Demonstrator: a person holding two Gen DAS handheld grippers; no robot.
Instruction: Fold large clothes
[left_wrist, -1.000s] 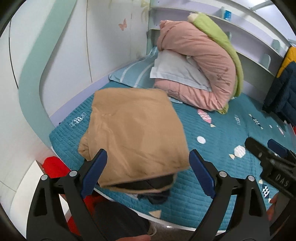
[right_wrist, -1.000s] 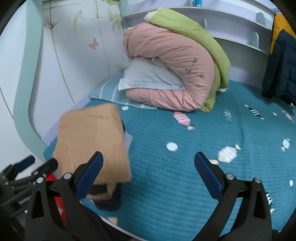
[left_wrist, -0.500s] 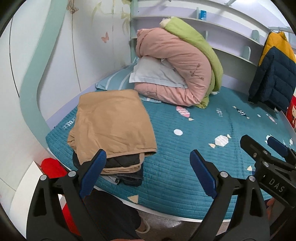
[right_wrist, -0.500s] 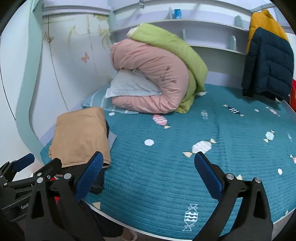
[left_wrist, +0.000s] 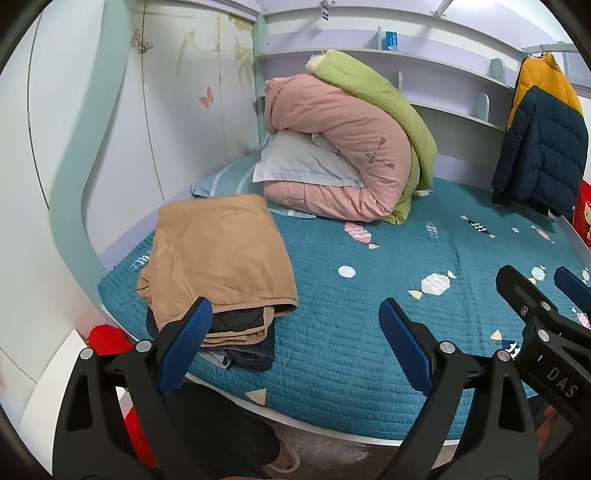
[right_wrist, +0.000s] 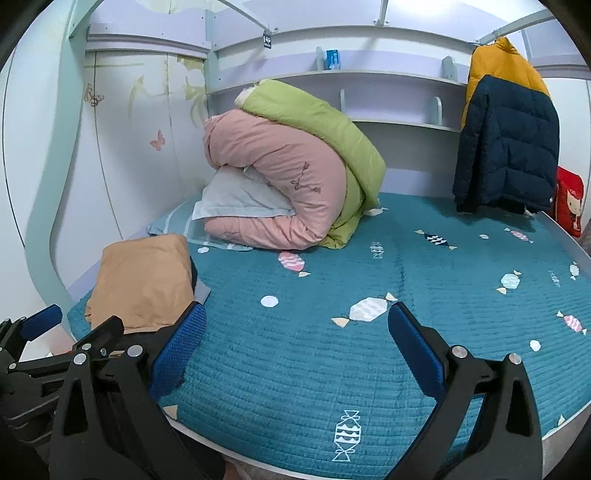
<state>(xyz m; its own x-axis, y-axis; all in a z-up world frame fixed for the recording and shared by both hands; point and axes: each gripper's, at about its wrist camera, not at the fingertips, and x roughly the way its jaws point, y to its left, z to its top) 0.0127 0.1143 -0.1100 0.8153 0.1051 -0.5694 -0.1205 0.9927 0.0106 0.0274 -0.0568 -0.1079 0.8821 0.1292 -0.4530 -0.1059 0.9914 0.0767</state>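
Note:
A folded tan garment (left_wrist: 218, 251) tops a small stack of dark folded clothes (left_wrist: 245, 347) at the bed's near left corner; it also shows in the right wrist view as a tan garment (right_wrist: 144, 280). My left gripper (left_wrist: 295, 332) is open and empty, held back from the stack's near edge. My right gripper (right_wrist: 295, 343) is open and empty above the teal bedspread (right_wrist: 332, 369), to the right of the stack. Each view catches the other gripper at its edge.
A rolled pink and green quilt (left_wrist: 351, 147) lies over a pillow (left_wrist: 299, 166) at the head of the bed. A navy and yellow puffer jacket (right_wrist: 506, 140) hangs at the right. A red object (left_wrist: 107, 339) sits on the floor left of the bed.
Both grippers have pulled back and up from the tan garment, which now rests settled on the stack. More of the bed and the hanging jacket have come into view.

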